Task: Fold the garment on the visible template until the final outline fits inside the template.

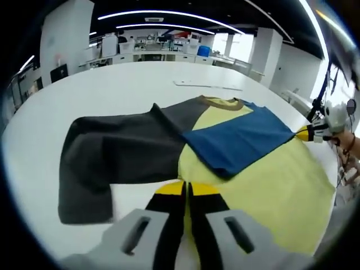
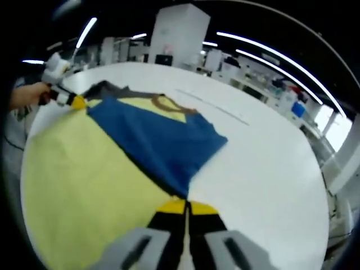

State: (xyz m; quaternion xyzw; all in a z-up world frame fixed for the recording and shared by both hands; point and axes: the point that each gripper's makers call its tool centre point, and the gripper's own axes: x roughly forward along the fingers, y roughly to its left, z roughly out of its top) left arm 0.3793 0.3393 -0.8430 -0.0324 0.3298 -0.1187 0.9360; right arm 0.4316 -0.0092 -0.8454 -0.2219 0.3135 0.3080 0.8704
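Note:
A T-shirt lies flat on the white table [image 1: 129, 79], with a yellow body [image 1: 270, 191], a brown collar [image 1: 224, 102] and a dark grey sleeve [image 1: 118, 152] spread out to the left. Its blue sleeve [image 1: 239, 140] is folded across the chest. My left gripper [image 1: 185, 187] is shut at the yellow side edge below the grey sleeve. It also shows far off as the left gripper [image 2: 72, 100], held by a hand. My right gripper [image 2: 185, 205] is shut on the blue sleeve [image 2: 163, 143] at its corner, and shows too as the right gripper [image 1: 309, 134].
A thin pale strip [image 1: 208, 85] lies flat on the table beyond the collar, the same strip [image 2: 216, 111] running past the shirt. Bare tabletop [image 2: 264, 169] spreads to the right of the blue sleeve. Desks, shelves and a white pillar [image 2: 180, 34] stand far behind.

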